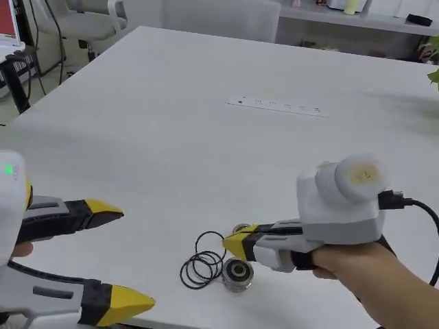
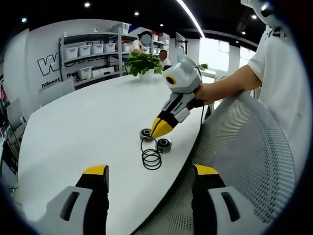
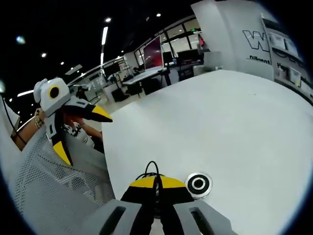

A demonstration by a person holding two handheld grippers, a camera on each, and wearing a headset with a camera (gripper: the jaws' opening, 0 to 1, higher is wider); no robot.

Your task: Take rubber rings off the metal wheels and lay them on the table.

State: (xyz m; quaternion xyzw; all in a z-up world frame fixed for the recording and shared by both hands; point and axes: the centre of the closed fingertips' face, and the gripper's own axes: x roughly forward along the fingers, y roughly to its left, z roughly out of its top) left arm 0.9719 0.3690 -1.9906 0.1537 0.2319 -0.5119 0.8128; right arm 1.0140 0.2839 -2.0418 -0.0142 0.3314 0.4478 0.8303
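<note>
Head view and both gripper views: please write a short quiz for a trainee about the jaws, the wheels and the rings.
1. True or false: the jaws of the left gripper stand open.
2. How many metal wheels lie on the table? A) one B) two C) four
3. Fill in: the jaws of the right gripper are shut on a ______.
Key: 1 true; 2 B; 3 rubber ring.

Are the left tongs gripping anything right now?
No, the left tongs stand wide open with nothing held between them.
</note>
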